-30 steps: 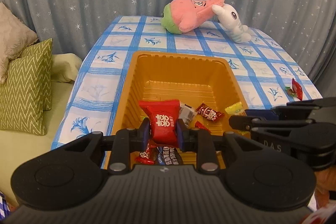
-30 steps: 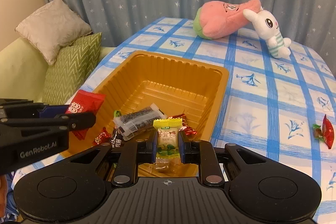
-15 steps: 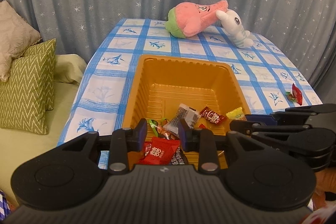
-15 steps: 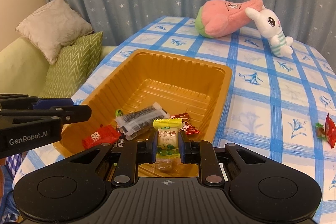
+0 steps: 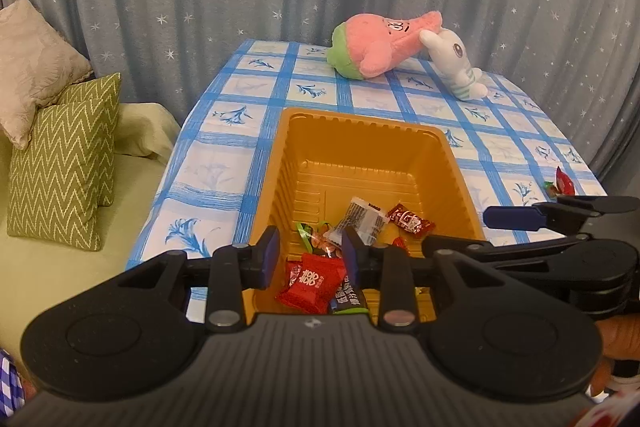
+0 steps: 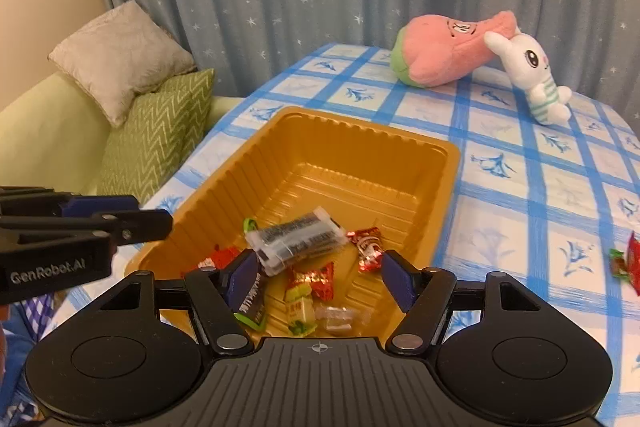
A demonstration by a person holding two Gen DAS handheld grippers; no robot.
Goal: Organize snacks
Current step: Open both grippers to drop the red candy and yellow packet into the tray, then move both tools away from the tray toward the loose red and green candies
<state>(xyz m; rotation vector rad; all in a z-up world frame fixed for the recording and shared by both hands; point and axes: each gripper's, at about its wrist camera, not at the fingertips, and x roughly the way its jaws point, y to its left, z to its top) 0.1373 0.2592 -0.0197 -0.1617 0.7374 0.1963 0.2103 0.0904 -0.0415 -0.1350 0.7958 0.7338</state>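
Both hand-held grippers, left and right, are opening with nothing between them, over the ribbed orange plastic tray of wrapped snacks.

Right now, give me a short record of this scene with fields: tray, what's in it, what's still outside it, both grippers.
tray: orange tray on the blue checked tablecloth
contents: several wrapped snacks, among them a red packet and a yellow-green candy
outside: red snack on the cloth, right of the tray
left gripper: jaws opening, nothing held
right gripper: jaws opening, nothing held
background: pink plush, white rabbit plush
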